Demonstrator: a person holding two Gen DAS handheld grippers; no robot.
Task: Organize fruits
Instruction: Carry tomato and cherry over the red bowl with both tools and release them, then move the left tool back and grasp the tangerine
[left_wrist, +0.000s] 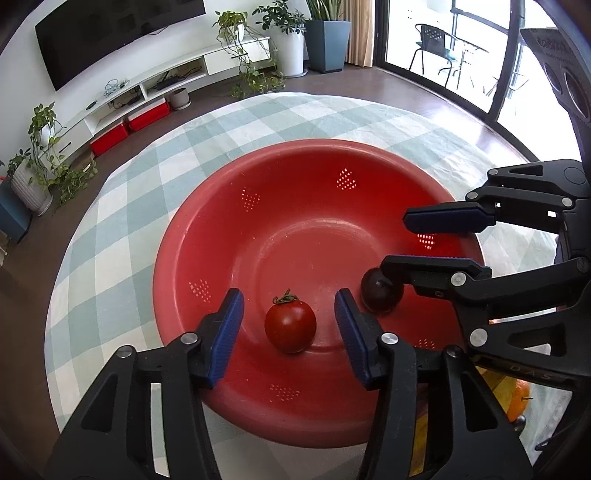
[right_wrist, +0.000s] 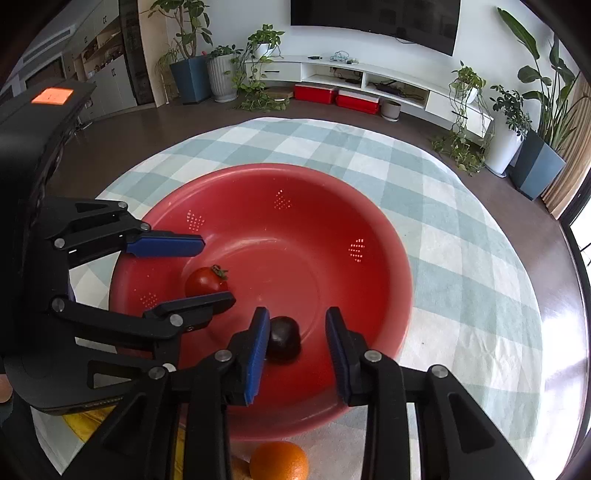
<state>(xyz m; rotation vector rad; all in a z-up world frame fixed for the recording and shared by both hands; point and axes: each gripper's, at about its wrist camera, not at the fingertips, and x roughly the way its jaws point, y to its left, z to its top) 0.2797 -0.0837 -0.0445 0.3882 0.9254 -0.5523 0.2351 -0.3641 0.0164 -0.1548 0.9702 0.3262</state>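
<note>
A red colander bowl (left_wrist: 295, 177) sits on the checked tablecloth; it also shows in the right wrist view (right_wrist: 369, 229). Inside lie a red tomato (left_wrist: 290, 325) with a green stem and a dark plum (left_wrist: 380, 295). My left gripper (left_wrist: 290, 314) is open over the bowl, its fingers on either side of the tomato without touching it. My right gripper (right_wrist: 297, 332) is open with the plum (right_wrist: 283, 338) between its fingers, close to the left pad. The tomato (right_wrist: 205, 281) and the left gripper (right_wrist: 210, 271) show in the right wrist view, the right gripper (left_wrist: 399, 240) in the left.
An orange (right_wrist: 279, 461) lies on the cloth just in front of the bowl, with something yellow (right_wrist: 83, 422) beside it. The round table (right_wrist: 480, 258) has a green and white checked cloth. Plants, a TV stand and red boxes stand on the floor beyond.
</note>
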